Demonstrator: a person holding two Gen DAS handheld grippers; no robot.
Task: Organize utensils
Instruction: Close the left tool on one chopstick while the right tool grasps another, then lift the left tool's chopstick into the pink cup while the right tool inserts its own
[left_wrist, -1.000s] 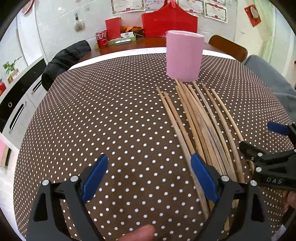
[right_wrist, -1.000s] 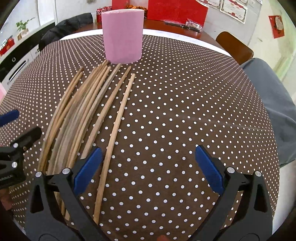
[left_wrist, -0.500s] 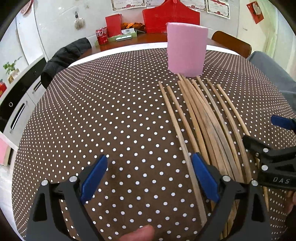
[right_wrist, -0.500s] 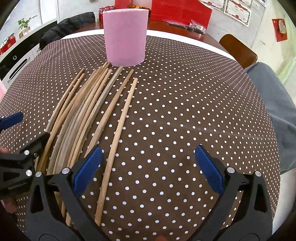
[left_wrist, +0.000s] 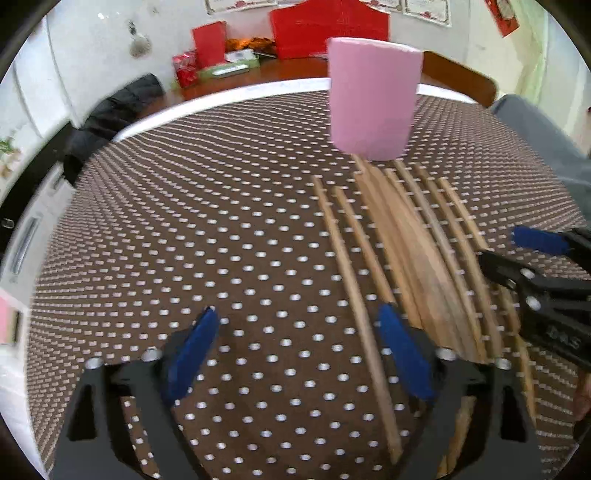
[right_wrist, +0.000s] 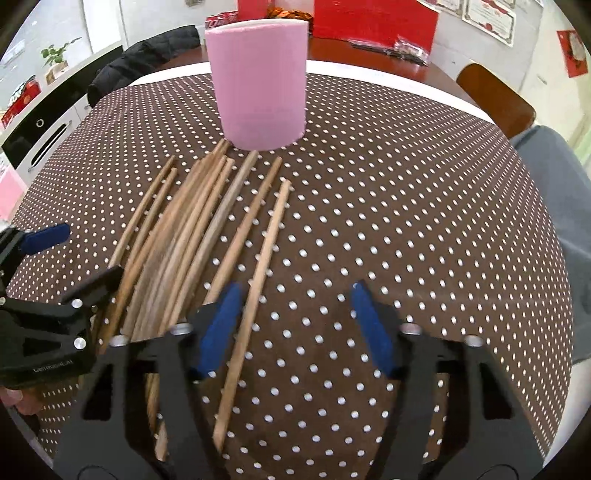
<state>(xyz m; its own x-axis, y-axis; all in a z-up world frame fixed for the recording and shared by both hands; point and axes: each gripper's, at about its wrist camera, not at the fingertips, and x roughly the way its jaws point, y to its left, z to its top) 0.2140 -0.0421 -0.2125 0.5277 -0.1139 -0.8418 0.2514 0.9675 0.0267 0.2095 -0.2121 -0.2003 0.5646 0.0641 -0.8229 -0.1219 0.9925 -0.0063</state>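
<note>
- Wooden chopsticks (right_wrist: 207, 236) lie fanned on the polka-dot surface (right_wrist: 388, 221), their far ends just beside the base of an upright pink cup (right_wrist: 258, 81).
- Left hand-held gripper (left_wrist: 295, 350): its jaws have just been closing and stand partly open over the leftmost chopstick (left_wrist: 351, 288), with no pad pressing it.
- Right hand-held gripper (right_wrist: 295, 325): its jaws have just been closing too, partly open around the rightmost chopstick (right_wrist: 262, 266), not gripping it.
- Behind the surface: a dark jacket (right_wrist: 147, 59), a brown chair back (right_wrist: 495, 96), red boxes (left_wrist: 210, 44) and framed certificates (right_wrist: 487, 14); their writing is too small to read.
- Grey cloth (right_wrist: 561, 206) lies at the right edge.
</note>
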